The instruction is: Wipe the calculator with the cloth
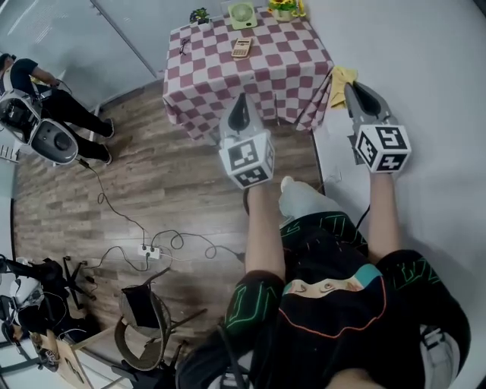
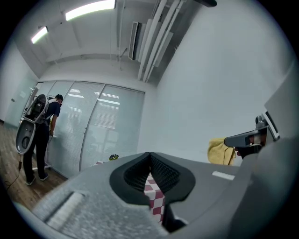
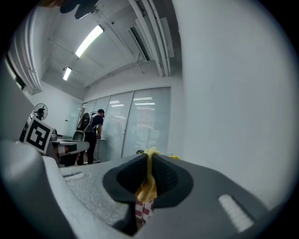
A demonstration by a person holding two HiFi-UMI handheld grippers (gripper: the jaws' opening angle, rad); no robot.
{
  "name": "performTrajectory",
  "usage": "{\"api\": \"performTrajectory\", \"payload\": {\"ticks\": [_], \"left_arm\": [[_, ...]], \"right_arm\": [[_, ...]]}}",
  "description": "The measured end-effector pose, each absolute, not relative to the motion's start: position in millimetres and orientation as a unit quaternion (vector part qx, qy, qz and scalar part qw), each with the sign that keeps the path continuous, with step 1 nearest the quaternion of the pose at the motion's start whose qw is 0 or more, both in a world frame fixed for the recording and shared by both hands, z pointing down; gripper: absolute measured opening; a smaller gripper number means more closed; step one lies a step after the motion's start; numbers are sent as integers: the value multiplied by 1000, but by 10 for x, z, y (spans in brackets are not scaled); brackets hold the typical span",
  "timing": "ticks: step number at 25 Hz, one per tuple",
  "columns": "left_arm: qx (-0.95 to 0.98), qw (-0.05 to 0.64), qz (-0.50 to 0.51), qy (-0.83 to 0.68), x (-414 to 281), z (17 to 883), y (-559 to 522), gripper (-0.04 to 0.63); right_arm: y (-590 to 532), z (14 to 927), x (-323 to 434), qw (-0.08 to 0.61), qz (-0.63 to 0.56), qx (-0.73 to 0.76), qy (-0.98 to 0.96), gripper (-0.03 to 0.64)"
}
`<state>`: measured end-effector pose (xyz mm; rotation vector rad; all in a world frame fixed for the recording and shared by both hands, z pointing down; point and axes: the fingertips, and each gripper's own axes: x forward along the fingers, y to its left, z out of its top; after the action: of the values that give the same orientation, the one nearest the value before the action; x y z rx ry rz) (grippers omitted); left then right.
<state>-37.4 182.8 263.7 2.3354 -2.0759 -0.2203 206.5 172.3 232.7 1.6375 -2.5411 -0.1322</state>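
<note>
A beige calculator (image 1: pixel 241 47) lies on the table with the red-and-white checked cover (image 1: pixel 266 76), far ahead of both grippers. My right gripper (image 1: pixel 351 88) is shut on a yellow cloth (image 1: pixel 341 82), which hangs beside the table's right corner. In the right gripper view the cloth (image 3: pixel 147 179) is pinched between the closed jaws of that gripper (image 3: pixel 148 161). My left gripper (image 1: pixel 241 102) hovers in front of the table's near edge, shut and empty. The left gripper view shows that gripper (image 2: pixel 150 161) with only checked cover behind its jaws, and the cloth (image 2: pixel 221 151) off to the right.
On the table's far edge stand a green fan (image 1: pixel 242 14), a small plant (image 1: pixel 200 15) and yellow flowers (image 1: pixel 285 7). A person (image 1: pixel 45 95) with backpack gear stands far left. Cables and a power strip (image 1: pixel 150 251) cross the wooden floor. A chair (image 1: pixel 144 315) is behind me.
</note>
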Motion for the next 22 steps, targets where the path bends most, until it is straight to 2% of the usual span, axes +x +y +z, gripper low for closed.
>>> {"api": "performTrajectory", "payload": {"ticks": [8,17,22], "left_arm": [[747,0,-63,-662,-508,2679,1265,11],[767,40,-9,-640,-375,3243,397,11],[755,79,36,-650,-612,3644,-72,11]], "right_arm": [[1095,2507,1938,46,-28,536,-842,34],[98,3002,1884,60,37,539,-840,34],[-492,3416,1617,71,85,521,-846,34]]}}
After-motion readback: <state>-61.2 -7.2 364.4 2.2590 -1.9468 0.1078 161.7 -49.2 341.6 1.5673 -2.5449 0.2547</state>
